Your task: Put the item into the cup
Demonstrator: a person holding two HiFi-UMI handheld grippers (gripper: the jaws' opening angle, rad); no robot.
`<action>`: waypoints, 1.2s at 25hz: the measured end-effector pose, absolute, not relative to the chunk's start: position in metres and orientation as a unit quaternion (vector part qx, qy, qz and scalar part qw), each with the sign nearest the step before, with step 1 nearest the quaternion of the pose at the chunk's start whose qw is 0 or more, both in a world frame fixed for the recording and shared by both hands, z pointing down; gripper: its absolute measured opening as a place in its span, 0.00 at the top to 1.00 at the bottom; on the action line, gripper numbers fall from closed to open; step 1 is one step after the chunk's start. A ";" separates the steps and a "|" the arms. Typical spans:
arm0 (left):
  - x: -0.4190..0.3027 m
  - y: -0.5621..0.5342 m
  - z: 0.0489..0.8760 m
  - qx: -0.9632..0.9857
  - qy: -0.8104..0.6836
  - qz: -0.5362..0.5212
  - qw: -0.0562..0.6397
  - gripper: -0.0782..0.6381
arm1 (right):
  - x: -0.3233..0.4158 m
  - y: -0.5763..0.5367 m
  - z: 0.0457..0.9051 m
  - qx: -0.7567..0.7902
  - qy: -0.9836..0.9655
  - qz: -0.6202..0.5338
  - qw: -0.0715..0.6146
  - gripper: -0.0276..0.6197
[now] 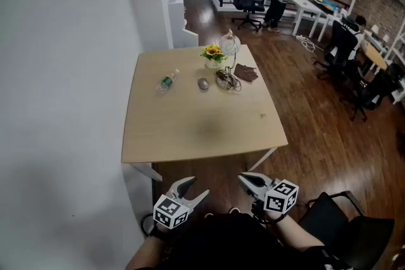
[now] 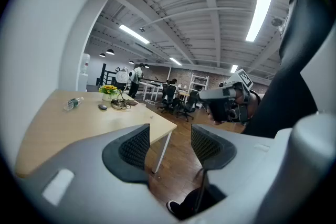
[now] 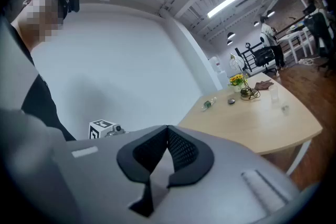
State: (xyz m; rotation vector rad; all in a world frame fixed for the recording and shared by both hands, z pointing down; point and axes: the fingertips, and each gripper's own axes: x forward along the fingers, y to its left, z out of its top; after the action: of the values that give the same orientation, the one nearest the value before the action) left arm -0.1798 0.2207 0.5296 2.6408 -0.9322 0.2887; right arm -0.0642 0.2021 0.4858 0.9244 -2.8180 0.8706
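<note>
In the head view, a light wooden desk [image 1: 190,129] with a smooth, flat top is seen beside a white wall. On its far part are laid a clear plastic bottle [image 1: 168,81] with a green label, a small grey oval thing [image 1: 203,83], a coil of dark cable [image 1: 226,79] and a crumpled brown cloth [image 1: 247,73]. Yellow flowers [image 1: 214,52] are stood behind them. The words on the label are too small to be read. The left gripper [image 1: 195,188] and the right gripper [image 1: 245,179] are held low, well apart from the desk. A cube of black and white squares is carried on each.

In the left gripper view, the dark ribbed pads of the left gripper [image 2: 168,147] are held apart. Nothing is between them, and only the brown wood floor [image 2: 176,160] is seen through the gap.

In the right gripper view, the bumpy black pads of the right gripper [image 3: 167,136] are pressed together at the tips, and nothing is held. A faint clear cup [image 3: 273,95] is seen standing on the desk, just in front of the brown cloth. Which thing is meant for the cup cannot be told.
</note>
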 end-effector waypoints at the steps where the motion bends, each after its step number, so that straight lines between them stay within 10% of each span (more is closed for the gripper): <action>1: -0.179 0.220 0.529 0.925 -0.328 0.101 0.162 0.55 | -0.063 0.201 0.486 0.298 -0.912 0.280 0.023 0.95; 30: -0.153 0.092 0.540 0.910 -0.358 0.112 0.175 0.55 | -0.040 0.068 0.505 0.265 -0.916 0.300 0.018 0.95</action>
State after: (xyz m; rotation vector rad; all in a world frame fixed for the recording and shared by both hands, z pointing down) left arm -0.1526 0.0925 0.5398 2.5792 -1.0153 0.3160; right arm -0.0395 0.0680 0.5048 0.8244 -2.8449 0.9327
